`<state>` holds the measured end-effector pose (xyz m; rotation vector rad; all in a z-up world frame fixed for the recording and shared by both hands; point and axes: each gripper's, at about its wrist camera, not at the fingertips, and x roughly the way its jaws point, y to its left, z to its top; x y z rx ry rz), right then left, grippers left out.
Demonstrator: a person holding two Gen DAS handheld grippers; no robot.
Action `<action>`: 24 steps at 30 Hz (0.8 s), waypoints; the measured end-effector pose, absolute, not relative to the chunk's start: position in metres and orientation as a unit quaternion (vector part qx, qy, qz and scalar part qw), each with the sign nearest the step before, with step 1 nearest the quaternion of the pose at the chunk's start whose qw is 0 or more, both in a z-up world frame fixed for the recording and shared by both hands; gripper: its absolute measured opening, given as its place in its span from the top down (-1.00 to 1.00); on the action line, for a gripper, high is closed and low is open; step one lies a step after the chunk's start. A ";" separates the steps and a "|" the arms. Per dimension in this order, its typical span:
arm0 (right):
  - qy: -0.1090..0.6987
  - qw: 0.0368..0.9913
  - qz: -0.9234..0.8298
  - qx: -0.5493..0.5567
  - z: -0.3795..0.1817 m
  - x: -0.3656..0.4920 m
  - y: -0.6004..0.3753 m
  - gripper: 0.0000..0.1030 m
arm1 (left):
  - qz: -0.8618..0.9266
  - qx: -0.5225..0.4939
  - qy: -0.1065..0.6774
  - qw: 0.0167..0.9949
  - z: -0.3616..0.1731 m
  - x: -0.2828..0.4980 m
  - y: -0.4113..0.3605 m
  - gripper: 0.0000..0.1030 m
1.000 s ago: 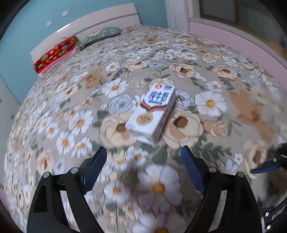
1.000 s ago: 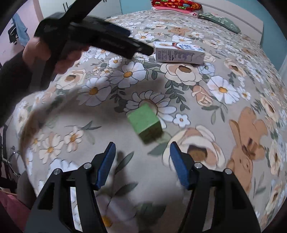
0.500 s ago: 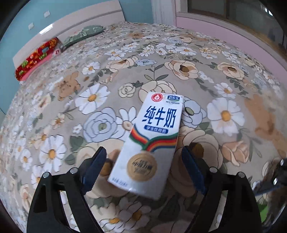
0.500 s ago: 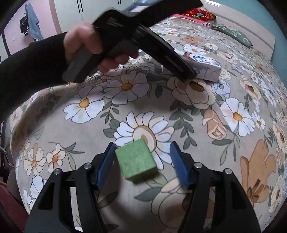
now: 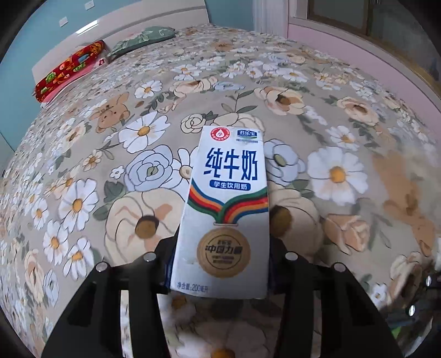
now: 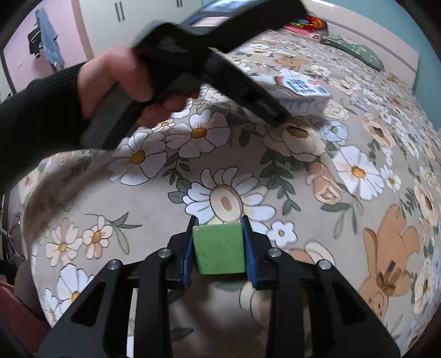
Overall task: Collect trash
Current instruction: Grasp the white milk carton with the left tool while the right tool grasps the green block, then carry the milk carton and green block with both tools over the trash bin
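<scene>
Right now both tools are clamped on trash, jaws having just closed in. Left tool [image 5: 220, 271] grips the milk carton [image 5: 228, 209] across its lower end, pads on the two long sides; the carton lies flat on the floral bedspread [image 5: 344, 176], its printed face up and its top end pointing away toward the headboard. Likely light if empty, thin card walls, so a hard squeeze would dent it. The grip sits near one end, so the far end may droop or swing on lifting; a hold nearer the middle would be steadier. Right tool [image 6: 219, 252] pinches the green block [image 6: 219, 249] on opposite flat faces. It looks stiff and small with matte faces, so slip is unlikely, though foam or wood I cannot tell.

In the right wrist view the person's left hand [image 6: 121, 82], in a black sleeve, holds the other tool over the carton.

Bed surface is soft and gives under pressure, so pads can dig in. Pillows [image 5: 143, 41] lie by the headboard, with teal wall behind, pink wall with a window to one side, and a wardrobe [image 6: 132, 19]. No bin visible.
</scene>
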<state>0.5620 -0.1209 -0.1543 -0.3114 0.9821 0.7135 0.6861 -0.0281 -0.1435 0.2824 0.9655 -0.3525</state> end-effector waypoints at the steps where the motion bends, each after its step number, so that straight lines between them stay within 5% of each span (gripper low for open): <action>1: 0.459 0.813 0.328 -0.144 -0.150 0.558 -0.124 0.38 | -0.166 0.133 0.456 0.864 -0.136 0.677 -0.027 0.04; 24: 0.397 0.877 0.246 -0.113 0.029 0.418 -0.174 0.38 | -0.122 0.129 0.413 0.893 0.048 0.445 -0.007 0.04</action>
